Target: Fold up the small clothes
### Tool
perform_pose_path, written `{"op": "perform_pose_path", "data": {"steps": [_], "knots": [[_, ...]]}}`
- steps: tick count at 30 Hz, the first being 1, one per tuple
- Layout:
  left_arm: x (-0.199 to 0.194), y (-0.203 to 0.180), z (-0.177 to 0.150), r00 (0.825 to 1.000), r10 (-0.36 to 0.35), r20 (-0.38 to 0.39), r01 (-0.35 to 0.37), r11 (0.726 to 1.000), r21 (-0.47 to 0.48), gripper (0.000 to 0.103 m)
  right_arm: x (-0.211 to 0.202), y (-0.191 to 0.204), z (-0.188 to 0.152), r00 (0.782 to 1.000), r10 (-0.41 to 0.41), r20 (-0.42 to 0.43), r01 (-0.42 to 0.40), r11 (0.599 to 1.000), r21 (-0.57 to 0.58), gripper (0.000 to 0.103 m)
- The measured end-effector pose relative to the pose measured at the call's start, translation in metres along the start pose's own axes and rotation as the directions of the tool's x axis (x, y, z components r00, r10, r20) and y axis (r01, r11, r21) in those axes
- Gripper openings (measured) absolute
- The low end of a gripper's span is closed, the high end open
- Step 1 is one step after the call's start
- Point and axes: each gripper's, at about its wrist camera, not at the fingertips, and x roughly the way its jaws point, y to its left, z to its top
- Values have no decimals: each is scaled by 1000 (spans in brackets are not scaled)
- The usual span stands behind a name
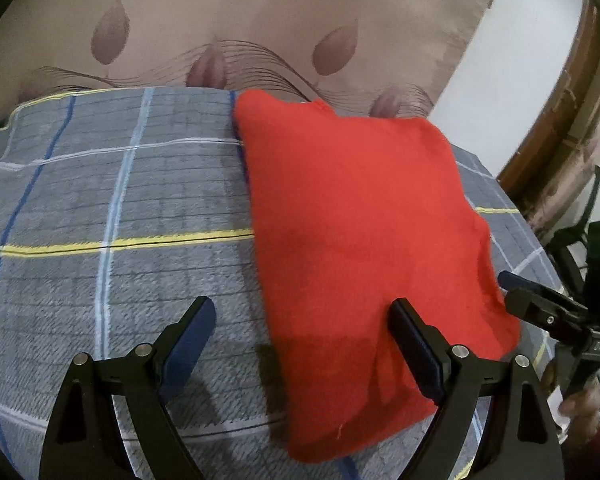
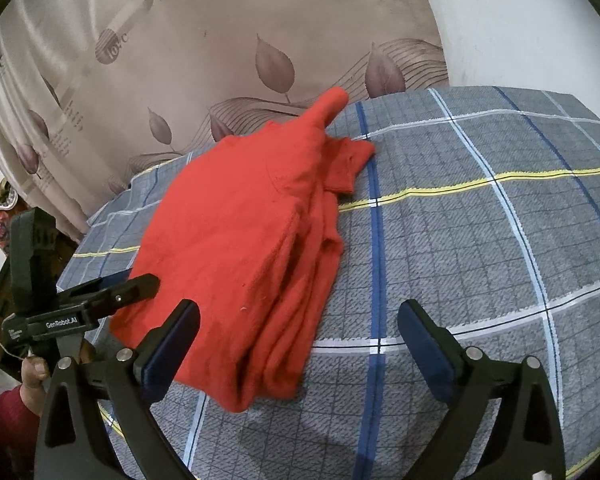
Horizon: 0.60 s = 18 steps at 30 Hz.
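Observation:
A red garment (image 1: pixel 364 224) lies folded into a rough rectangle on the grey plaid cloth (image 1: pixel 112 200). In the right wrist view the red garment (image 2: pixel 244 240) shows stacked folded layers along its right edge and a sleeve end sticking up at the back. My left gripper (image 1: pixel 300 332) is open and empty, its right finger over the garment's near part. My right gripper (image 2: pixel 298 340) is open and empty, straddling the garment's near corner. Each gripper shows in the other's view, the right gripper (image 1: pixel 540 300) at the garment's right edge and the left gripper (image 2: pixel 112 288) at its left edge.
The plaid cloth (image 2: pixel 480 240) covers a raised surface that drops off at the sides. A beige curtain with a leaf print (image 2: pixel 220 40) hangs right behind it. A white wall (image 1: pixel 512 80) and a wooden frame (image 1: pixel 572 120) stand to the right.

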Motion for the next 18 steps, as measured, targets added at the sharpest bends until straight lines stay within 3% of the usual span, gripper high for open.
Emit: {"op": "perform_pose_path", "data": {"steps": [5, 9, 13, 15, 18], "knots": [[4, -3, 3, 990, -134, -39, 136, 990, 30, 89, 2, -3, 1, 1000, 27, -16, -27, 999, 18, 99], [9, 7, 10, 961, -270, -56, 270, 963, -16, 89, 3, -11, 3, 998, 65, -26, -64, 996, 62, 100], [17, 26, 22, 911, -408, -50, 401, 909, -112, 89, 5, -18, 2, 994, 101, -33, -97, 990, 101, 100], [20, 31, 29, 895, -444, -48, 434, 890, -137, 89, 5, -19, 2, 993, 117, -30, -113, 987, 112, 101], [27, 30, 39, 889, -454, -68, 444, 888, -123, 89, 5, -21, 2, 991, 130, -30, -125, 985, 123, 101]]}}
